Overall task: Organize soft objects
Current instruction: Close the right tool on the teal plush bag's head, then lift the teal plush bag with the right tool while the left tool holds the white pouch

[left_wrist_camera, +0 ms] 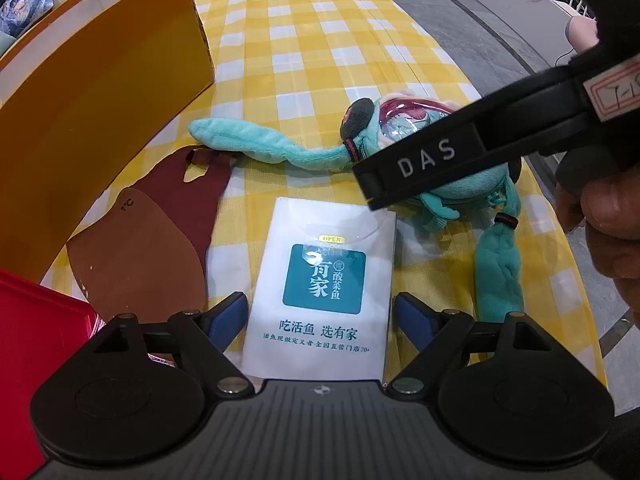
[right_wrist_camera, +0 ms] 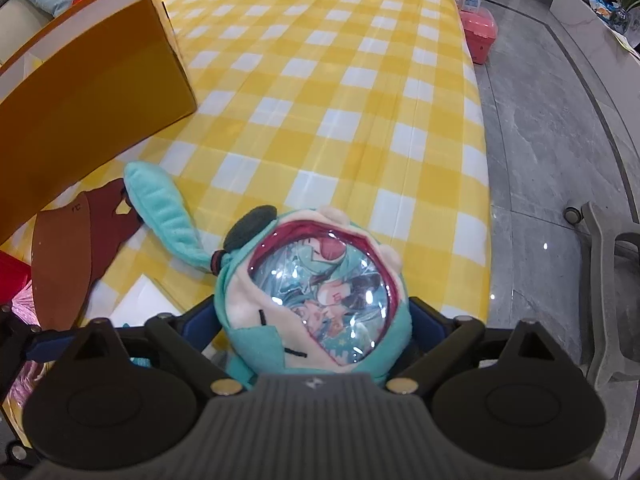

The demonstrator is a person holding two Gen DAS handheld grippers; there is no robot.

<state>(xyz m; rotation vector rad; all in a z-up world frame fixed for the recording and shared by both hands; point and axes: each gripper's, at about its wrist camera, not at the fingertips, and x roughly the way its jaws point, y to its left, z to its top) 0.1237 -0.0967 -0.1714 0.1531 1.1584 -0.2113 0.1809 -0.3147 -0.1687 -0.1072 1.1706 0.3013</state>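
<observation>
A white tissue pack [left_wrist_camera: 324, 280] with a teal label lies flat on the yellow checked tablecloth [left_wrist_camera: 320, 40]. My left gripper [left_wrist_camera: 322, 316] stands open astride its near end, with the blue pads just off its edges. To its right lies a teal plush toy [left_wrist_camera: 280, 152] with long ears and a clear round window. One black finger [left_wrist_camera: 424, 156] of the right gripper crosses above it. In the right wrist view the plush toy [right_wrist_camera: 320, 280] fills the gap of my right gripper [right_wrist_camera: 312, 320]. Those jaws are wide, and the toy rests on the table, not visibly squeezed.
An open orange box [left_wrist_camera: 100, 92] stands at the left, with a flat brown and maroon piece [left_wrist_camera: 152, 232] in front of it. A red box corner [left_wrist_camera: 24, 340] sits near left. The table edge runs along the right, with grey floor, a pink container [right_wrist_camera: 478, 36] and a chair [right_wrist_camera: 608, 280] beyond.
</observation>
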